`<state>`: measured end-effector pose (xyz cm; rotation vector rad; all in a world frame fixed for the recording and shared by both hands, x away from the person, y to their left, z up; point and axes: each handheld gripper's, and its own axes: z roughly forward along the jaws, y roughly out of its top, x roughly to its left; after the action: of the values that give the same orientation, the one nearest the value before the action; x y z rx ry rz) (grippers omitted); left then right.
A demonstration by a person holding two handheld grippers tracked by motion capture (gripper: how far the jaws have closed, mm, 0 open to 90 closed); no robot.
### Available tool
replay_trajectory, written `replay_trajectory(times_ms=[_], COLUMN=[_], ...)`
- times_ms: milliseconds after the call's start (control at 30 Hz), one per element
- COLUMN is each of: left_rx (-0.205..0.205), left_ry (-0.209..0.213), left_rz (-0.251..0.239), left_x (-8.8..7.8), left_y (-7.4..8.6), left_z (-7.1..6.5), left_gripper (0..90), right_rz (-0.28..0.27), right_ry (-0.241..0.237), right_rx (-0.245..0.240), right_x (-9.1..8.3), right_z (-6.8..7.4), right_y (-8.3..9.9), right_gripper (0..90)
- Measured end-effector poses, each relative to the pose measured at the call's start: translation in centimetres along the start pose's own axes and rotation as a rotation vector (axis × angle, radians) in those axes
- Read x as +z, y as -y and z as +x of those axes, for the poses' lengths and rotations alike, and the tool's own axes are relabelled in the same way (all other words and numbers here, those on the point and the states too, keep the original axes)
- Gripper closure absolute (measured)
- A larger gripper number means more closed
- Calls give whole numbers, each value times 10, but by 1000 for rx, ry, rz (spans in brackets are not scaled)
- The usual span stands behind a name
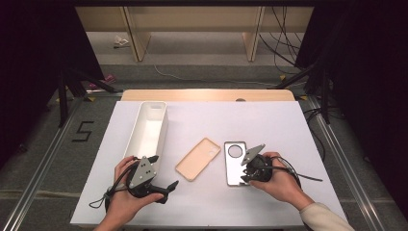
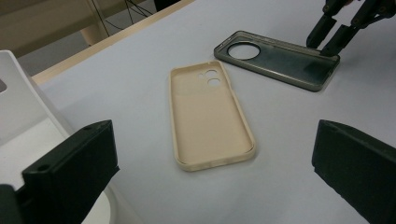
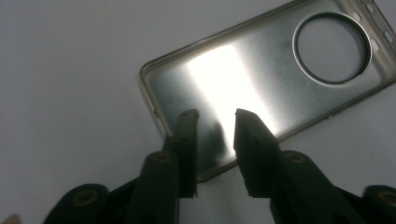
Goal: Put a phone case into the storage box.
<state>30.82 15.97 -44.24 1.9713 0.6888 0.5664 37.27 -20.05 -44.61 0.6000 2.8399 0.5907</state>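
The right claw (image 3: 215, 114) was held apart over the grey phone case (image 3: 261, 79); nothing was gripped yet. The left claw (image 2: 210, 154) was apart, idle.

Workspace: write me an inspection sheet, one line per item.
Surface: white table top, wooden edge at the far side.
Job's things: grey phone case lying inside up, round camera hole at its far end; beige phone case lying inside up to its left, apart from it.
Clutter: long white tray at the left, nothing seen inside.
Grippers: right gripper jaws a little apart above the near end of the grey case, nothing between them; left gripper jaws wide open, holding nothing.
Cables: one trails from each gripper; more cables on the floor beyond the table.
Surroundings: wooden shelving at the back, dark curtains on both sides, a 5 marked on the floor.
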Motion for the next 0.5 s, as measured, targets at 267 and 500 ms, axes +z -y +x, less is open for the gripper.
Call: replay_trajectory(times_ms=[267, 500], left_rx=[2, 2], left_ry=[3, 4], left_rz=[3, 3], left_x=[1, 1], left_y=[0, 0], left_z=[0, 0], left_gripper=[0, 0], right_rz=[185, 227], right_ry=[-14, 11], right_rx=[-307, -352], right_x=[6, 12], right_z=[10, 15], right_y=[-15, -25], right_gripper=[445, 399])
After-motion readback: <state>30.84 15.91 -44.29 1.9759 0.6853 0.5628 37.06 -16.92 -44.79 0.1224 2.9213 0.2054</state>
